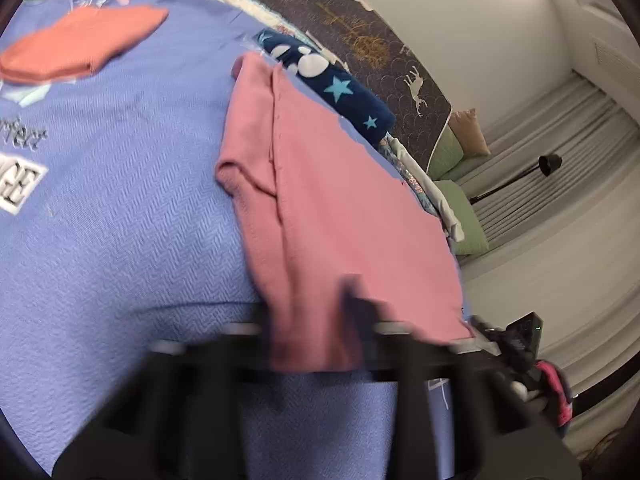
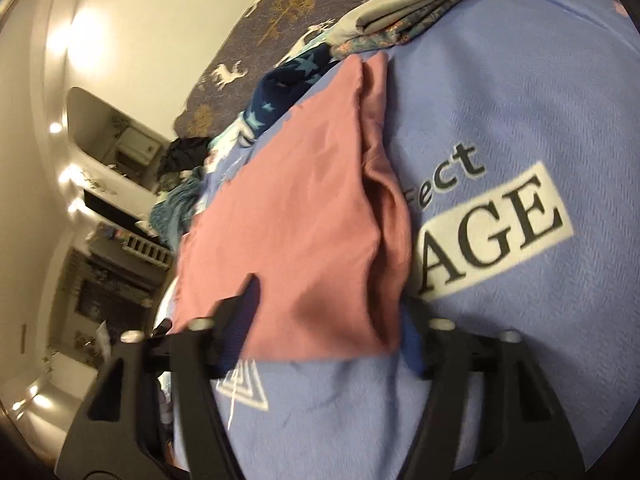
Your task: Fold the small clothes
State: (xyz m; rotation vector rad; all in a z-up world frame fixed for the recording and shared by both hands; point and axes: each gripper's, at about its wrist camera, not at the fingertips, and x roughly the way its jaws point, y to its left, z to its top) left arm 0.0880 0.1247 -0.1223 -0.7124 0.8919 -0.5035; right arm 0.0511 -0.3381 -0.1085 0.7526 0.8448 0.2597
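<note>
On the lavender blanket (image 1: 120, 208), beside its printed "AGE" patch (image 2: 500, 232), lies the pink garment (image 1: 328, 200), partly folded w/ a doubled strip along the patch side. Left gripper (image 1: 320, 344): jaws clenched on the garment's near hem; view blurred. Right gripper (image 2: 320, 336): near hem drapes over it, one black finger (image 2: 244, 296) pokes up against the cloth, jaws pinched on that hem. Beyond the garment, away from the patch: navy star-print cloth (image 1: 348, 96). Farther off on the blanket: folded coral piece (image 1: 80, 44).
</note>
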